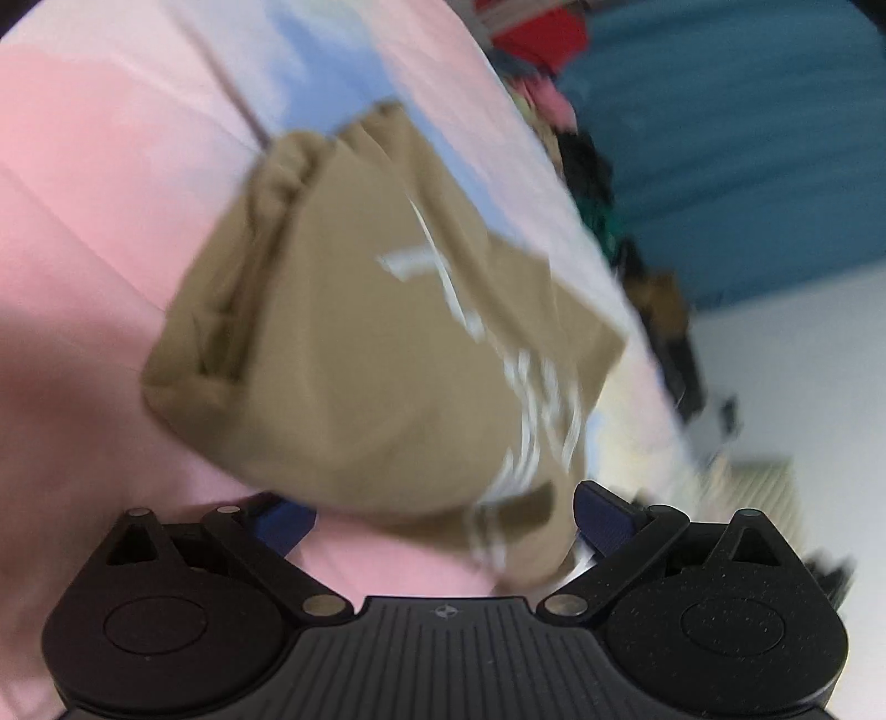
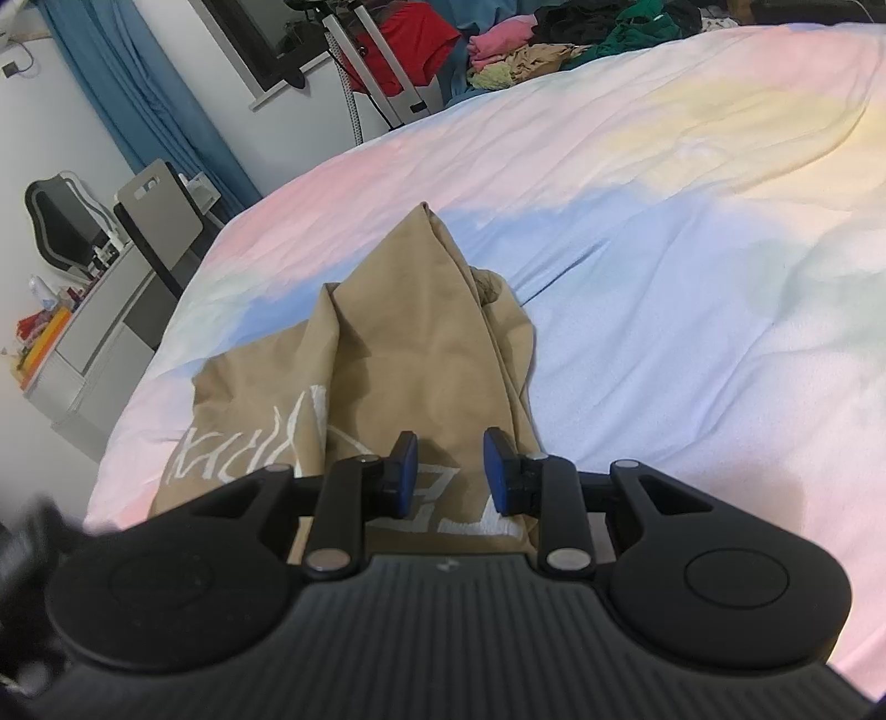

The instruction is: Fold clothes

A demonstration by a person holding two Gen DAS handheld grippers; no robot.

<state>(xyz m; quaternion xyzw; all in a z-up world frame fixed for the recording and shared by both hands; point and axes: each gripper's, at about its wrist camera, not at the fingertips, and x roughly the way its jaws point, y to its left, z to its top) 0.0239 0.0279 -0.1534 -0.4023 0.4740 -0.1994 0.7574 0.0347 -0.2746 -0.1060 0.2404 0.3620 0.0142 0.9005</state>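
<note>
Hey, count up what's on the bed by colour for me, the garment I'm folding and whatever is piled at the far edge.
Tan garment with white lettering, lying on the pastel bedsheet: 1
Pink clothing in the far pile: 1
Green clothing: 1
Black clothing: 1
Beige crumpled clothing: 1
Total: 5 that can be told apart; the pile is too tangled for more.

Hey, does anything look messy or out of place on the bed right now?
Yes. The tan shirt lies bunched on the bedsheet, one end pulled into a crumpled point, its white lettering creased. Loose clothes are heaped unfolded at the far edge. Both grippers are open, neither holding it.
</note>
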